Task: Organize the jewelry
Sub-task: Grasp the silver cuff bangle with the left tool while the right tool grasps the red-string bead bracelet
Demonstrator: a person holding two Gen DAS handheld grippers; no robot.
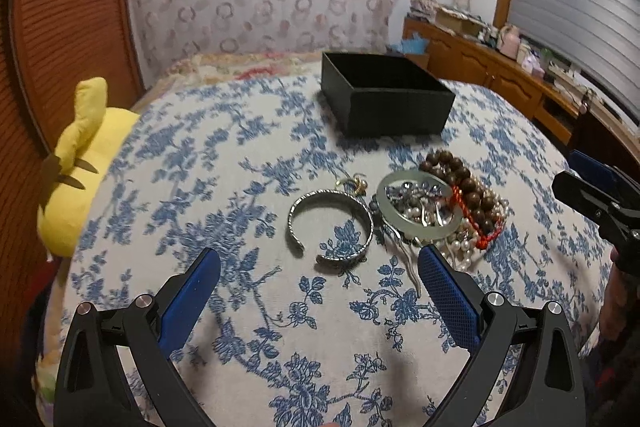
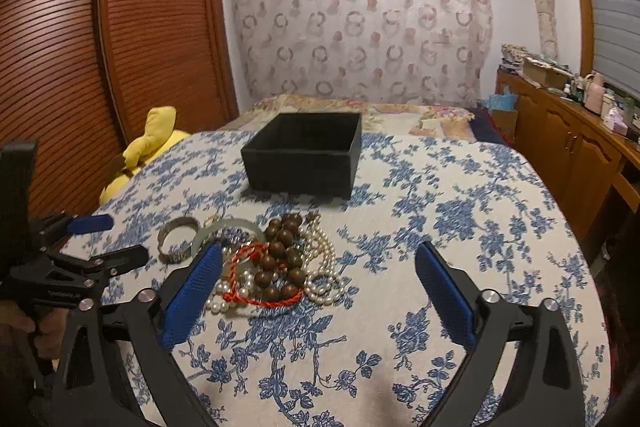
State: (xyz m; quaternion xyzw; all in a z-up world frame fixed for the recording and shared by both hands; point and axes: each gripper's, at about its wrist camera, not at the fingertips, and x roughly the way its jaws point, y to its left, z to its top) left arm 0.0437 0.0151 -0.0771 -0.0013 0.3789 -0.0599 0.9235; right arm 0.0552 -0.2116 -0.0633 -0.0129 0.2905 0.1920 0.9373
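A pile of jewelry lies on the blue-flowered bedspread [image 1: 200,187]: a silver cuff bangle [image 1: 330,223], a pale jade bangle [image 1: 420,207], brown wooden beads [image 1: 460,179] with a red cord [image 1: 486,235], and pearls [image 2: 320,259]. Behind it stands an open black box [image 1: 384,99] [image 2: 304,155]. My left gripper [image 1: 320,263] hovers open just short of the silver cuff, nothing between its blue pads. Open too, my right gripper [image 2: 318,259] hangs over the beads [image 2: 280,251] and pearls, its left pad beside the jade bangle [image 2: 228,231]. Neither holds anything.
A yellow plush toy [image 1: 80,163] lies at the bed's left edge by slatted wooden doors [image 2: 100,47]. A wooden sideboard [image 2: 568,147] with clutter runs along the right. A patterned cloth [image 2: 360,19] hangs behind the bed. The left gripper shows in the right wrist view [image 2: 100,243].
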